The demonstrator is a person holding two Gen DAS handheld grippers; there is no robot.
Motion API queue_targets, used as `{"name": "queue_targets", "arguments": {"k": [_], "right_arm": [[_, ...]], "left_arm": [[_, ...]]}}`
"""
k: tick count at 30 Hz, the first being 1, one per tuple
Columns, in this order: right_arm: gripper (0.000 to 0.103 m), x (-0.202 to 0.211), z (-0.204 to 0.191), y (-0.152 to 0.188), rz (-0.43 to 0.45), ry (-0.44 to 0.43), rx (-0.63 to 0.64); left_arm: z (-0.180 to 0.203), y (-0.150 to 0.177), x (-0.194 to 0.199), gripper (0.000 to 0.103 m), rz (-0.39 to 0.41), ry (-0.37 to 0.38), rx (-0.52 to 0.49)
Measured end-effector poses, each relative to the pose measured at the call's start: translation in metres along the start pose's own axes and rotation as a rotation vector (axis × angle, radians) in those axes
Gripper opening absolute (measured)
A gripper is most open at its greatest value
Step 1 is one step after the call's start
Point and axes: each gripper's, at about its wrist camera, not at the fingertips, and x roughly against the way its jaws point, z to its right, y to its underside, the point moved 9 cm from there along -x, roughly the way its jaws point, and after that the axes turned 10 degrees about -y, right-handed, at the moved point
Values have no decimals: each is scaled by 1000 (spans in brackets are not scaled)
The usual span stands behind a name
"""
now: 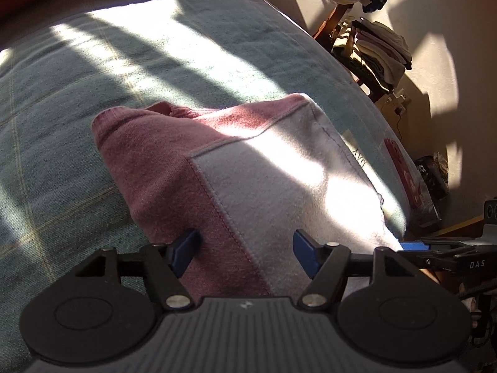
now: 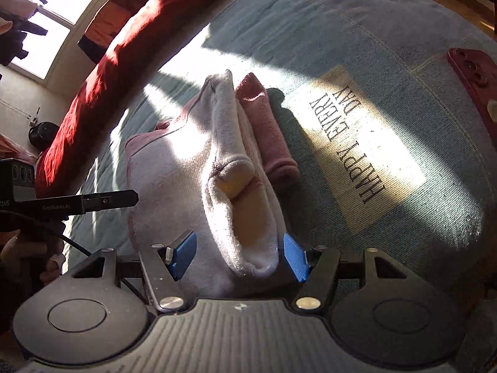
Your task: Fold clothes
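Note:
A pink and white garment (image 1: 248, 168) lies folded on the teal bedspread (image 1: 77, 99). My left gripper (image 1: 247, 253) stands over its near end where pink meets white, jaws apart, the cloth flat beneath them and not pinched. In the right wrist view the same garment (image 2: 174, 161) shows a thick folded edge running toward the camera, with a pink rolled part (image 2: 267, 130) beside it. My right gripper (image 2: 239, 258) straddles that white edge and its blue pads (image 2: 295, 261) press against the stacked layers. The right gripper's tip shows at the garment's corner in the left wrist view.
A red blanket (image 2: 102, 71) lies along the bed's far side below a window (image 2: 52, 21). A dark red phone (image 2: 475, 77) and a "HAPPY EVERY DAY" patch (image 2: 360, 146) sit right of the garment. Folded clothes (image 1: 382, 49) are stacked on a chair by the wall.

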Motion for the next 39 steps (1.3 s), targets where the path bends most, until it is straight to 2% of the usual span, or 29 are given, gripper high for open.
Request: {"name": "queue_targets", "arguments": {"k": [4,7,17,24,28,29,31,33,39], "right_arm": [[67,-5,3,9,-39,-72,-57],[68,-13,1,8,-70,-131,-52],[72,-19,10,-25,-46,-237,-71],[73,-46,6,-54,-88,-326,-22],[73,-56,0,-66,-107,-338,29],[71,-57,0,-68,-108,-334,36],[58,-57,2,-70,-107,-310,53],[28,-58,9,-69,-116,-265,59],[25,-44,-1,-75,-100,-221,116]], "left_arm": [[1,0,-2,70,-13,-8,-9],[1,1,-3,70,-21,-11,-7],[1,-1,-5,71,-40,-15,-1],[3,-2,-10,75,-53,-18,-8],[2,-2,-10,75,-60,-15,-4],[2,-2,-10,75,-61,-13,-3],[2,-2,-10,75,-62,-11,-3],[2,-2,-10,75,-62,-11,-5],[10,-4,2,75,-40,-8,-47]]}}
